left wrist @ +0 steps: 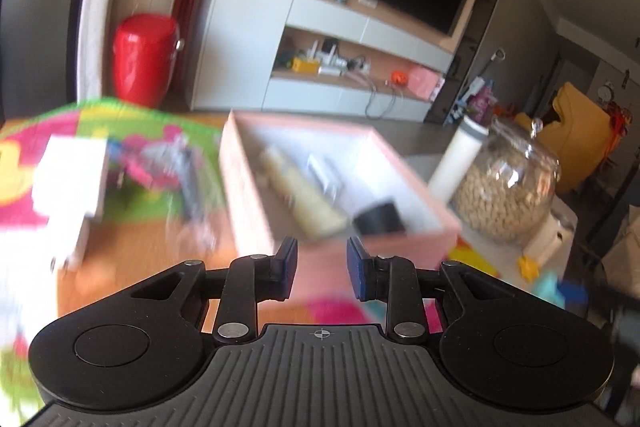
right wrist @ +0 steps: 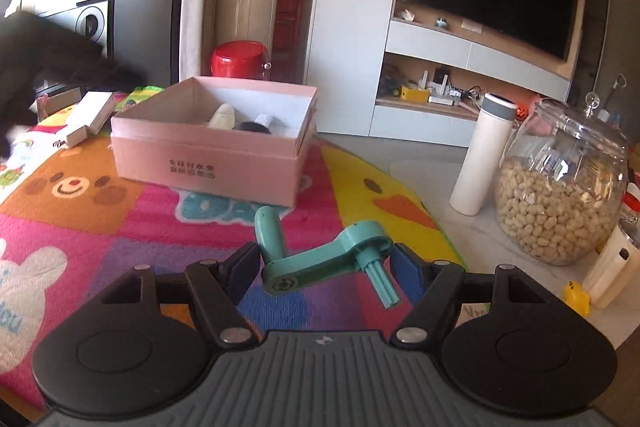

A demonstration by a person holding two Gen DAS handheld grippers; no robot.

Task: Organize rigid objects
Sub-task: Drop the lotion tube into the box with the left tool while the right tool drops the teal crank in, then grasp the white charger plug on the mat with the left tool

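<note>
1. From your left wrist camera, blurred by motion: your left gripper has its fingers narrowly parted with nothing between them. Just beyond them sits an open pink box holding a cream tube, a black item and what may be a small silvery packet. A glass jar of nuts stands to the right.

2. From your right wrist camera: your right gripper has its fingers wide apart around a teal crank handle, which appears to lie on the colourful play mat; you cannot tell if the pads touch it. The pink box sits farther back on the mat, a white flask to its right.
</note>
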